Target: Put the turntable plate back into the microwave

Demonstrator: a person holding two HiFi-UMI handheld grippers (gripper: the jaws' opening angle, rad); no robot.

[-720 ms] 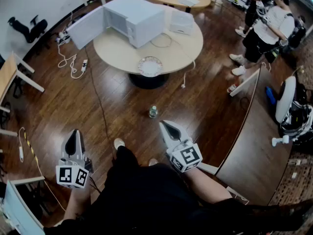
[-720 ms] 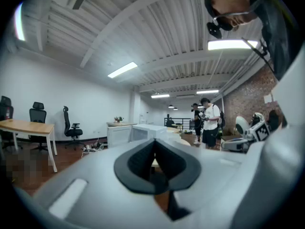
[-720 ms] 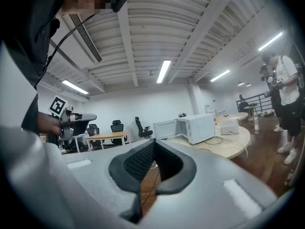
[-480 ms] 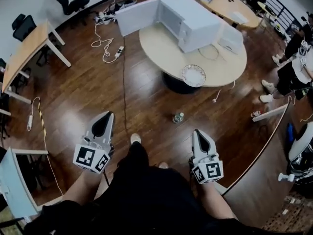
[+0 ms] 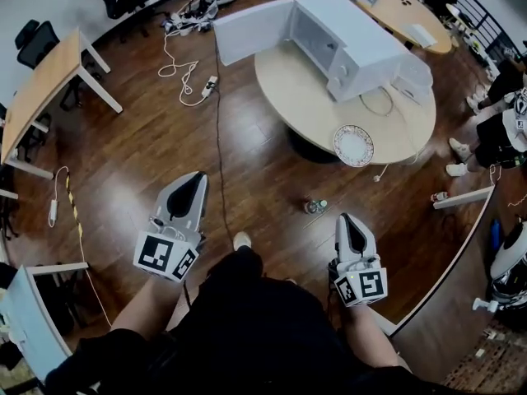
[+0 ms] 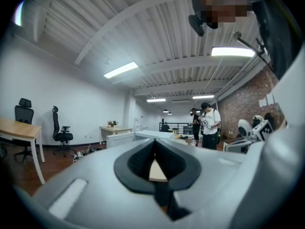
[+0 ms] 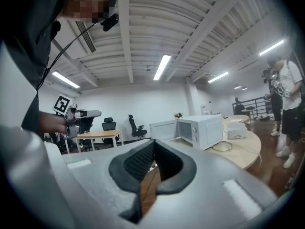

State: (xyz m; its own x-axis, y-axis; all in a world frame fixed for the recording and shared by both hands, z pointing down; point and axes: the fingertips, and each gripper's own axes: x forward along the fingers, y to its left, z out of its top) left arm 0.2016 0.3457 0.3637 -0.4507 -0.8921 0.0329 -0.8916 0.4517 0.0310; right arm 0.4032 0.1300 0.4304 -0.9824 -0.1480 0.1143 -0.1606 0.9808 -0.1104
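Clock read from the head view, 12 straight ahead.

- Bare floor from left gripper point(image 5: 196, 179) and right gripper point(image 5: 347, 220) up to table point(image 5: 288, 85) at 1 o'clock.
- Bottle point(image 5: 315, 206) lying on floor, near right gripper, toward 11 of it.
- Cord point(image 5: 219, 155) runs along floor toward 12, beside left gripper, passing table's left edge.
- Microwave point(image 5: 354, 35) on table's far half; door point(image 5: 251, 31) swung wide toward 11, mouth unblocked. Tabletop before it bare.
- Plate point(image 5: 353, 146) at near rim; cable loop point(image 5: 379, 101) and white box point(image 5: 412, 76) crowd table's 3 o'clock side.
- Counter point(image 5: 449, 278) hems 4 o'clock. Desk point(image 5: 45, 89) at 10, well apart.
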